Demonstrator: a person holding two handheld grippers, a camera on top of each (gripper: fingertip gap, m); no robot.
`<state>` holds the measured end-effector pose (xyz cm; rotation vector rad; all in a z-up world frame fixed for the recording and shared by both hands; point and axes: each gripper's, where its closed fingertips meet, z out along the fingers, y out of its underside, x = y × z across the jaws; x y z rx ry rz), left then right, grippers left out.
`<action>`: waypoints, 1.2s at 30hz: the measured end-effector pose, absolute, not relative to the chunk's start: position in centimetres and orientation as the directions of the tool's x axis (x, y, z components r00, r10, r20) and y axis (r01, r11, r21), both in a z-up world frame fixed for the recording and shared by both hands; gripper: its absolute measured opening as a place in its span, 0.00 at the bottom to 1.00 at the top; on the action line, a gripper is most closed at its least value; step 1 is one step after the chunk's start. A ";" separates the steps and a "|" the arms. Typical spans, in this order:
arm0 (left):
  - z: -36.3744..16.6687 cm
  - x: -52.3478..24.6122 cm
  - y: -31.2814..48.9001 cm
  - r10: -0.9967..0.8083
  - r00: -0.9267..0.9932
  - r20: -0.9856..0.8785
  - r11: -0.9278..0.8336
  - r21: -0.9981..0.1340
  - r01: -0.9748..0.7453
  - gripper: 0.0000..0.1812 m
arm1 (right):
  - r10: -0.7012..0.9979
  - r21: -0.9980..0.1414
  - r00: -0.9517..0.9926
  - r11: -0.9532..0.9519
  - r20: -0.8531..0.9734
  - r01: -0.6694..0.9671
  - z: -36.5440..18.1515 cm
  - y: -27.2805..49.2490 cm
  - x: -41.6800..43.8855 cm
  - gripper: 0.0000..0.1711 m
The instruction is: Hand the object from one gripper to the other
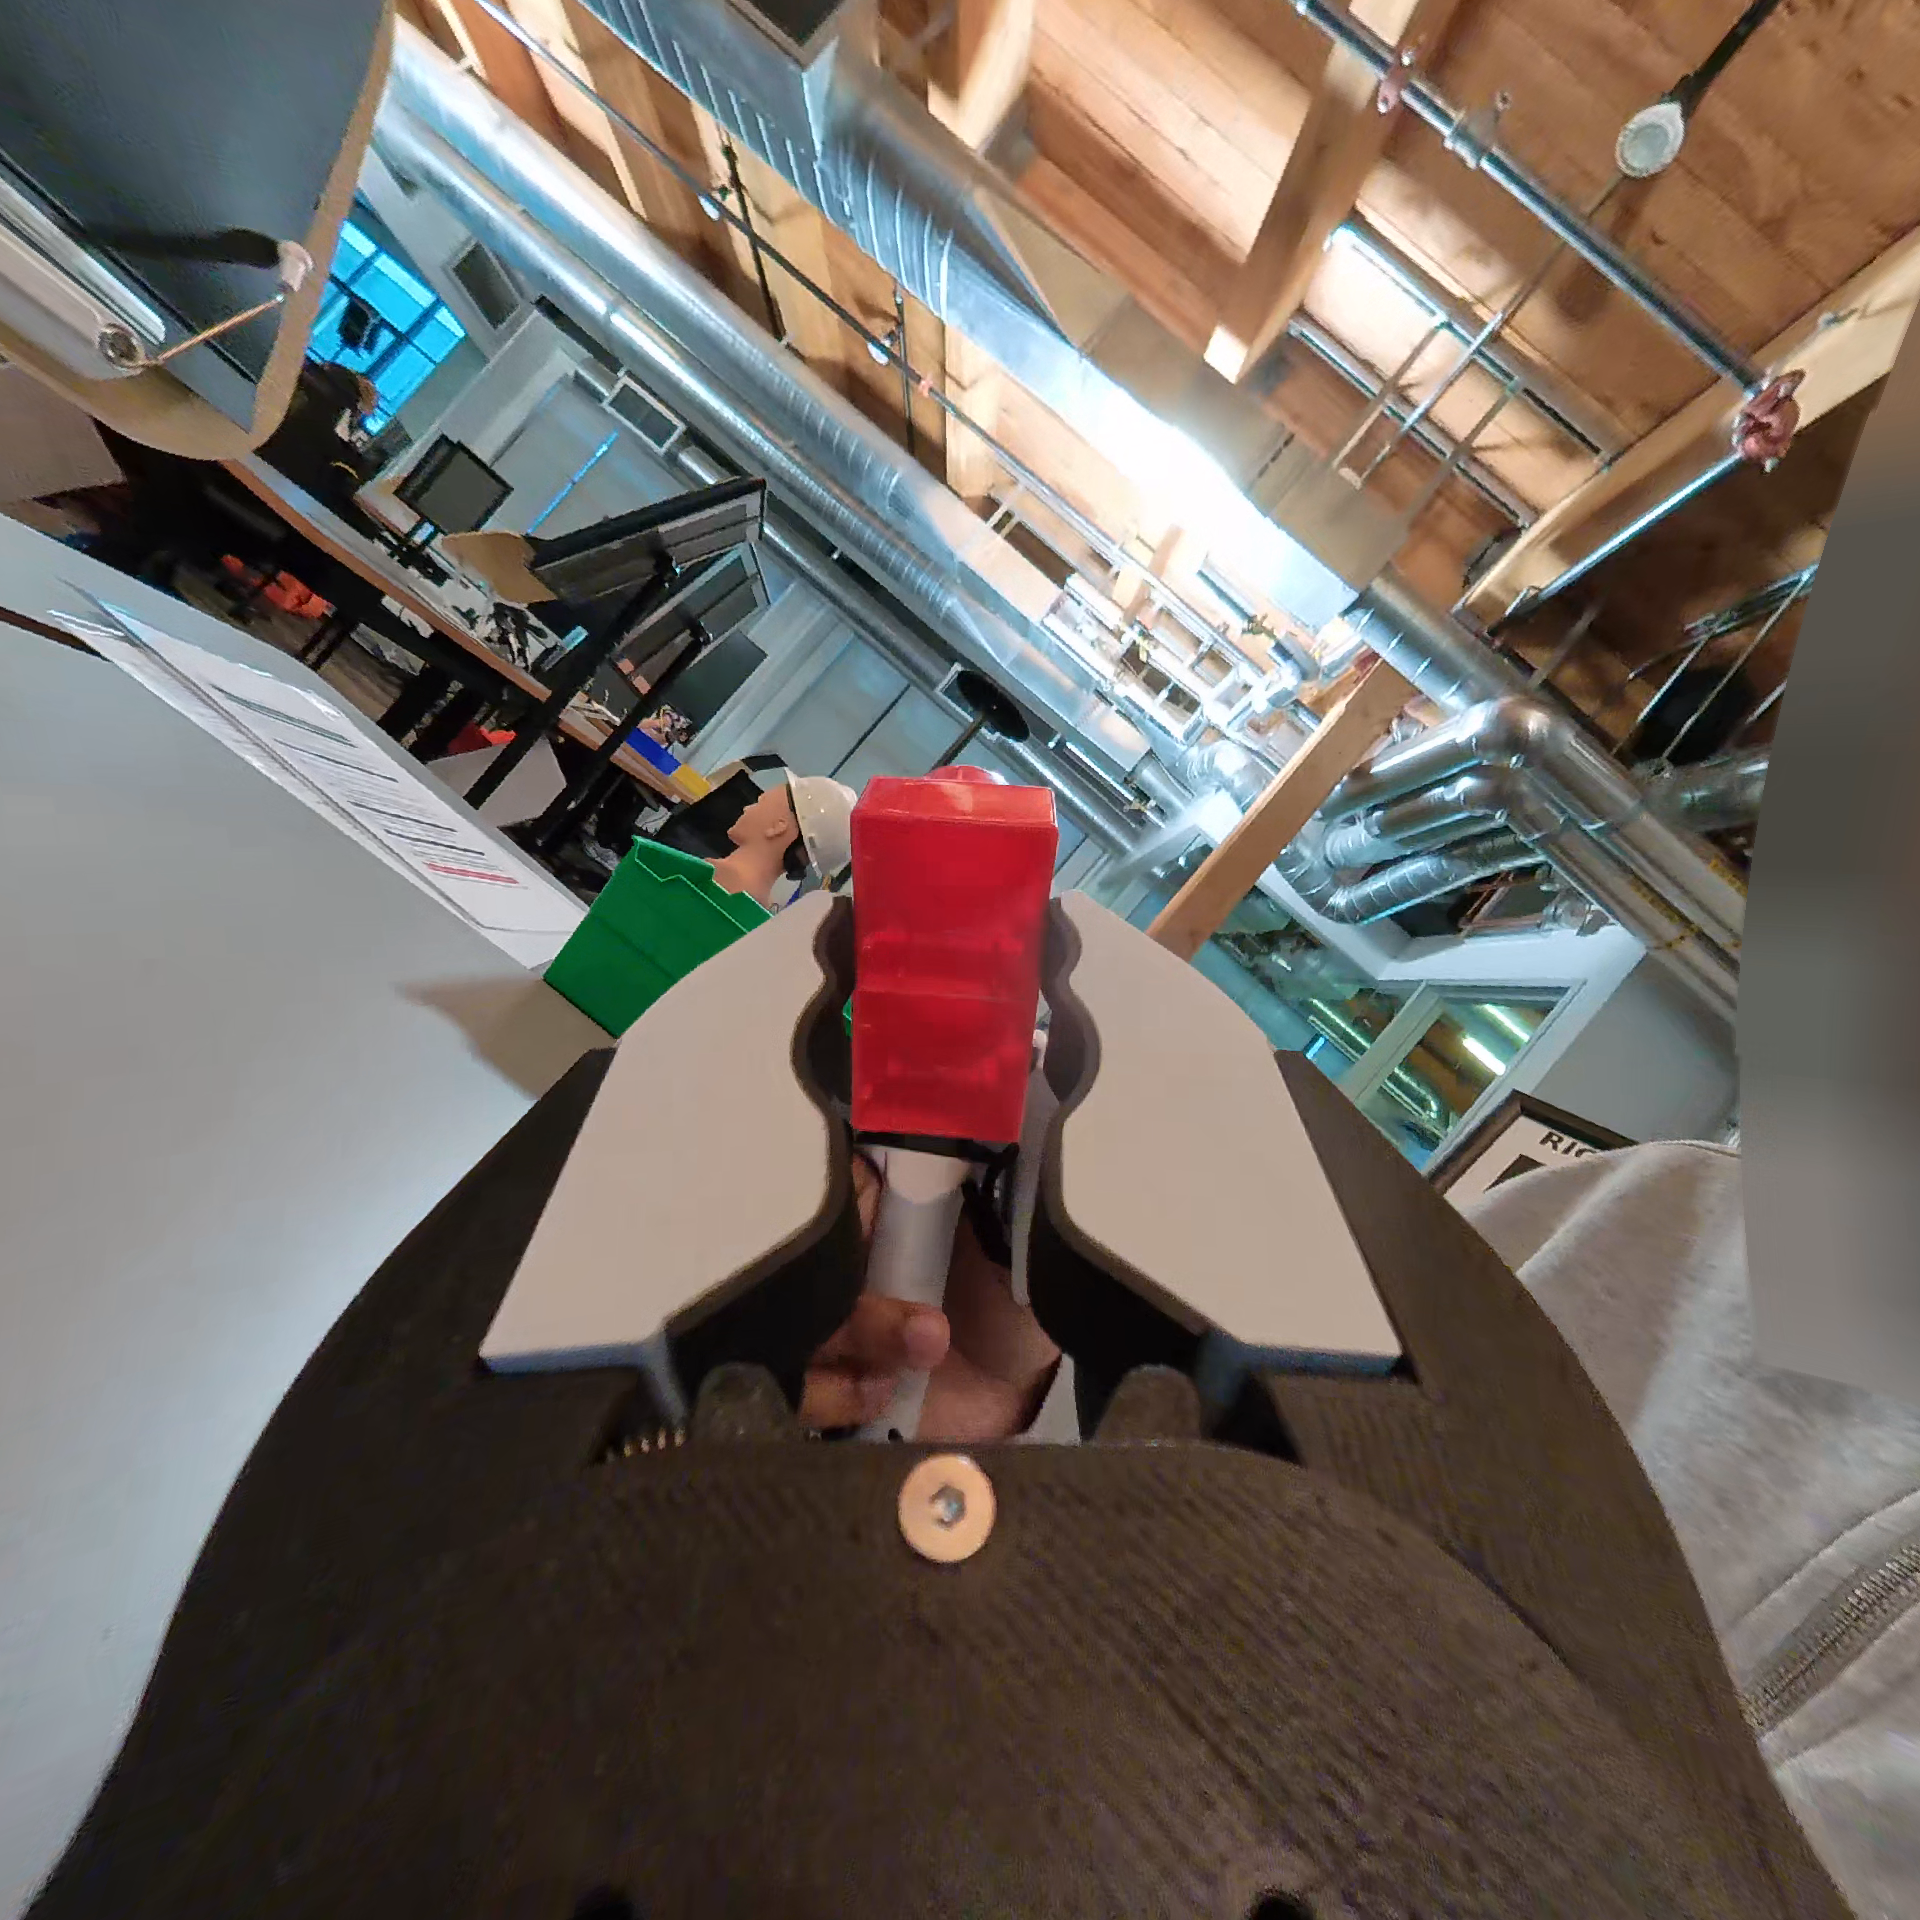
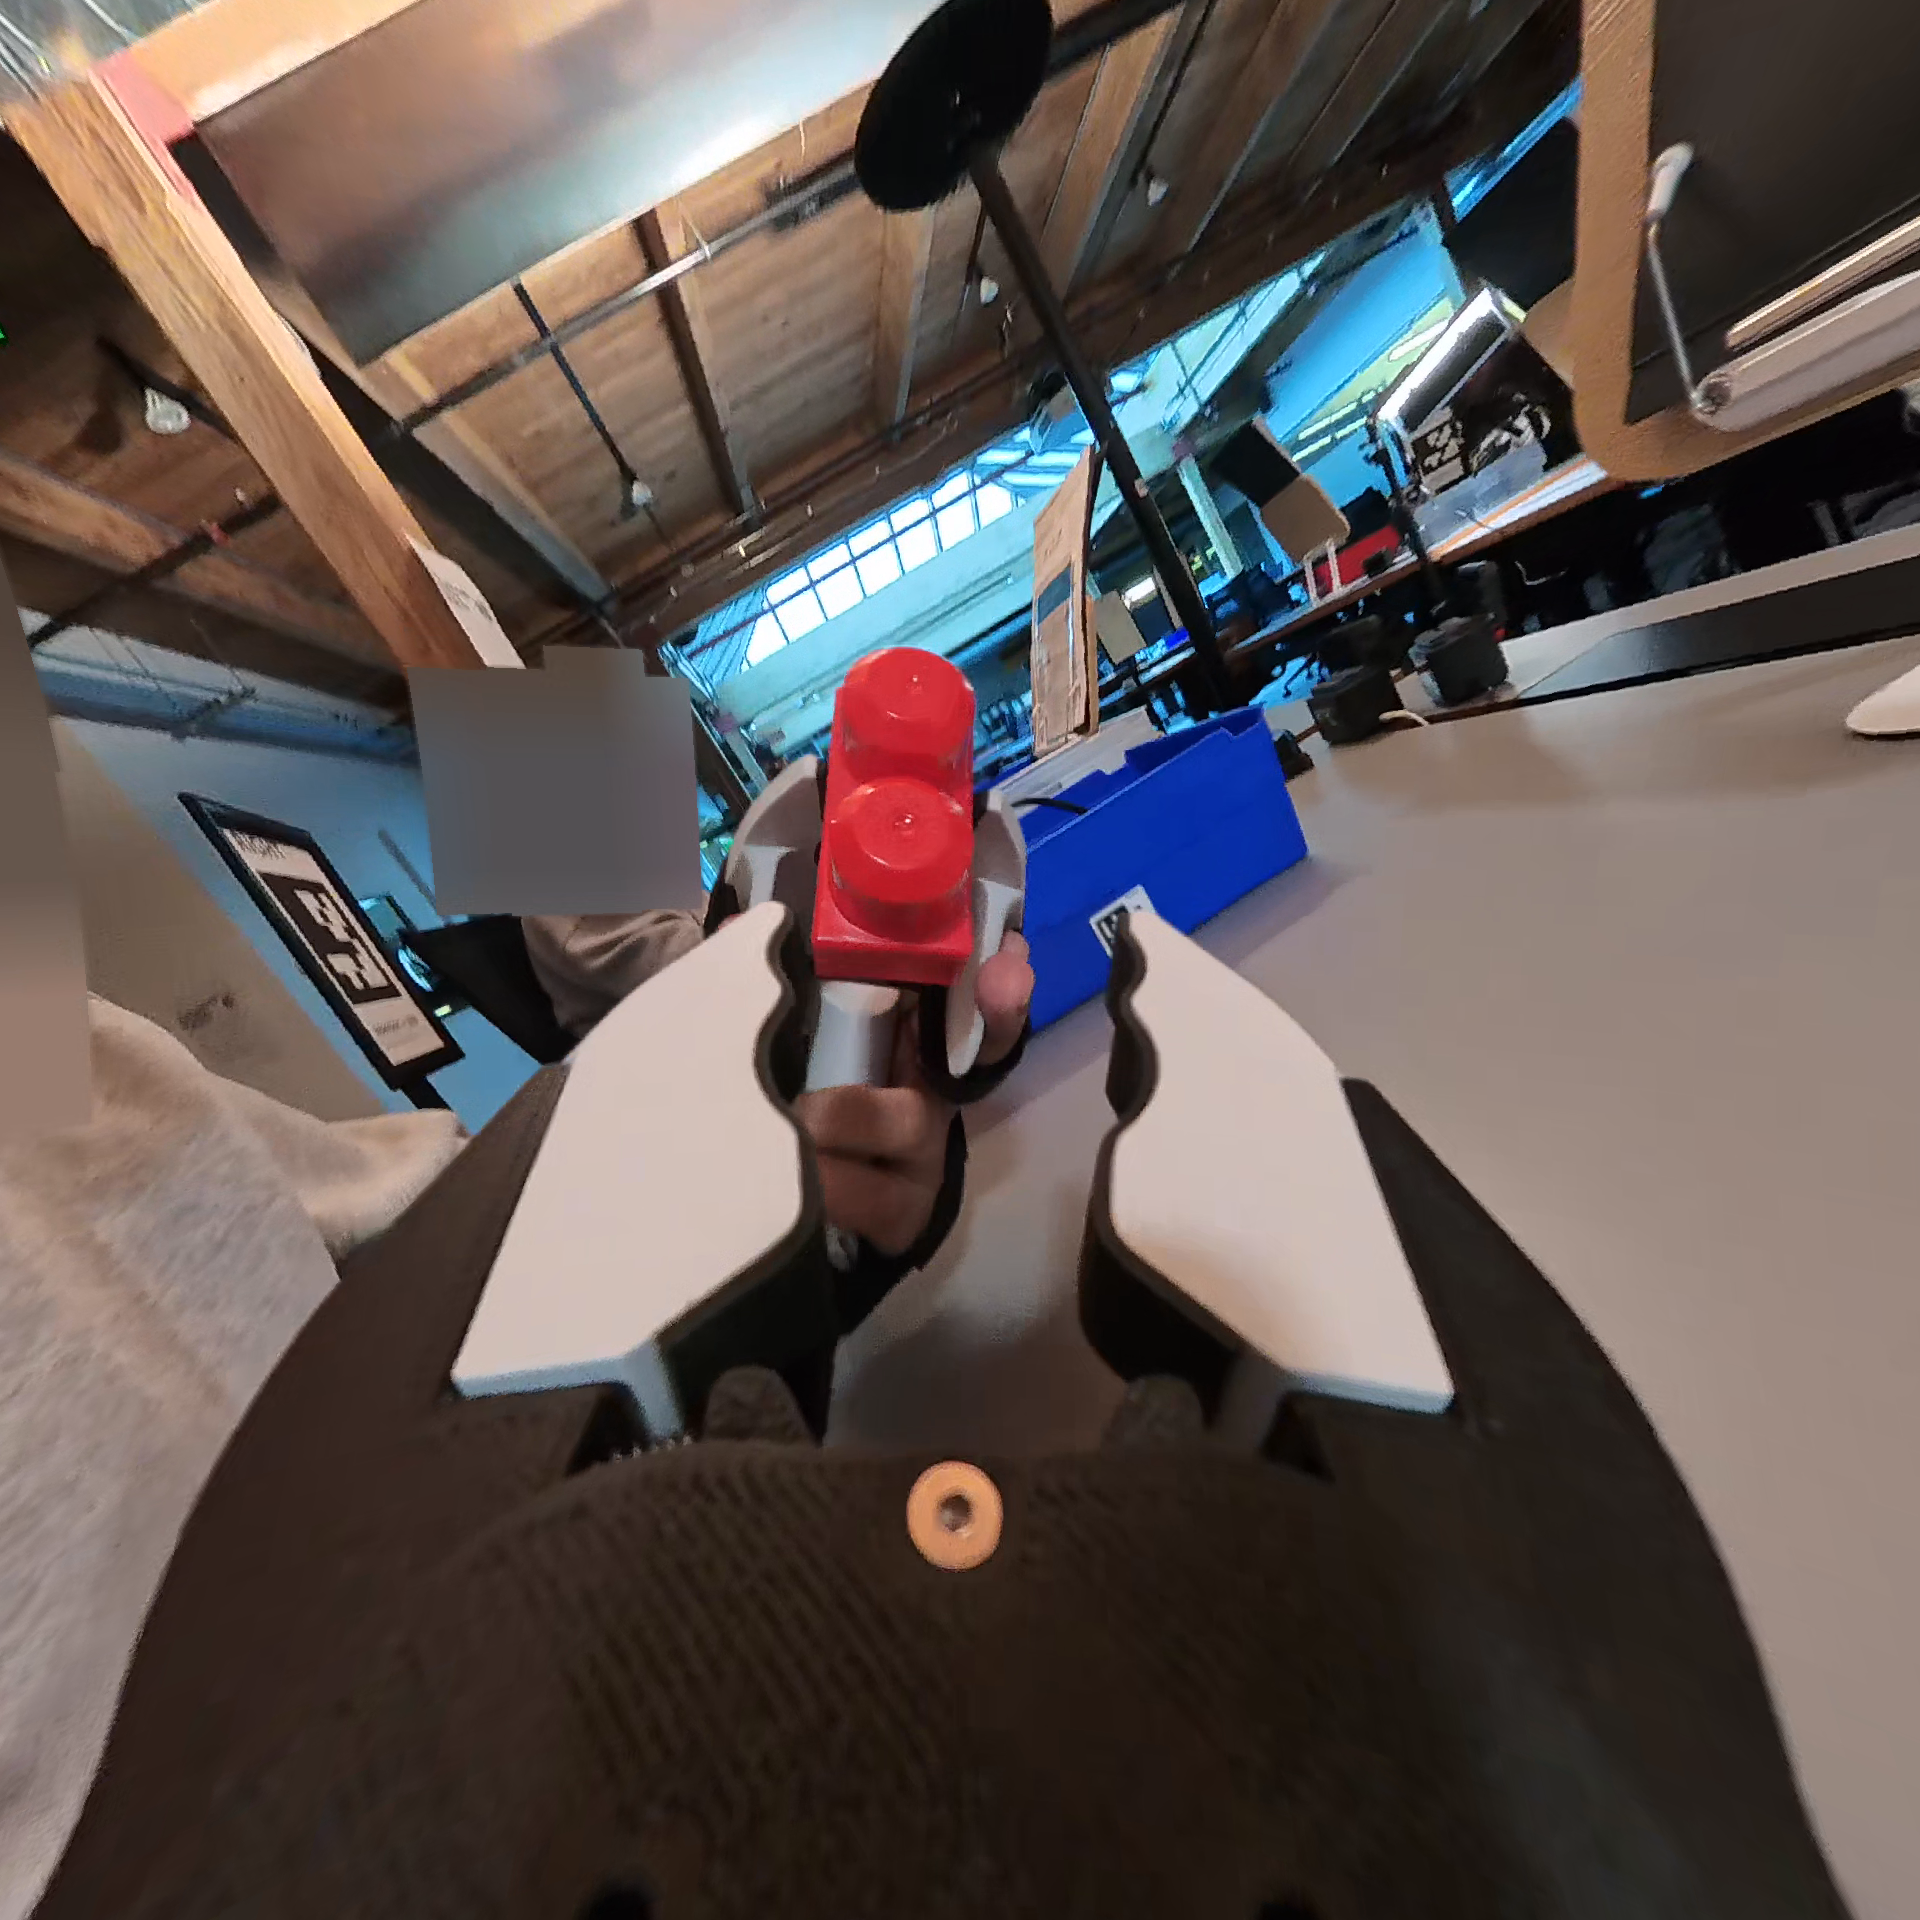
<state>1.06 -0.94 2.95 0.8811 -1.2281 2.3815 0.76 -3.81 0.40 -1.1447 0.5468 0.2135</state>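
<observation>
A red two-stud toy brick point(image 1: 948, 956) sits between the grey-white fingers of my left gripper point(image 1: 945, 920), which is shut on its sides and holds it up in the air above the table. In the right wrist view the same brick point(image 2: 899, 852) points its studs at the camera, with the left gripper's fingers point(image 2: 764, 862) on both sides of it. My right gripper point(image 2: 951, 925) is open and empty, its jaws wide apart, and the brick is just beyond its tips, towards its left finger. A grey-white finger point(image 1: 914, 1236) of the right gripper and a hand show below the brick.
The grey table point(image 2: 1558, 1039) holds a blue bin point(image 2: 1164, 831) in the right wrist view and a green bin point(image 1: 644, 935) and a paper sheet point(image 1: 312, 769) in the left wrist view. A framed marker sign point(image 2: 332, 935) stands at left. A black pole point(image 2: 1091, 416) rises behind. Tip to tip, the grippers are about 5 cm apart.
</observation>
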 end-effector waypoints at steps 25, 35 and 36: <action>-0.1 1.0 -2.8 -0.092 -0.789 0.608 -0.353 -0.761 -0.545 0.49 | -0.014 -0.850 0.876 0.253 -0.482 -0.463 0.0 -5.3 0.1 0.21; -5.8 -2.1 -5.3 -0.102 -0.885 0.455 0.108 -0.879 -0.464 0.40 | 0.031 -0.919 0.936 -0.206 -0.350 -0.336 -5.3 -6.6 -1.3 0.21; -6.1 -2.5 -5.4 -0.092 -0.890 0.446 0.131 -0.881 -0.454 0.39 | 0.037 -0.917 0.942 -0.245 -0.335 -0.316 -5.9 -6.5 -1.6 0.21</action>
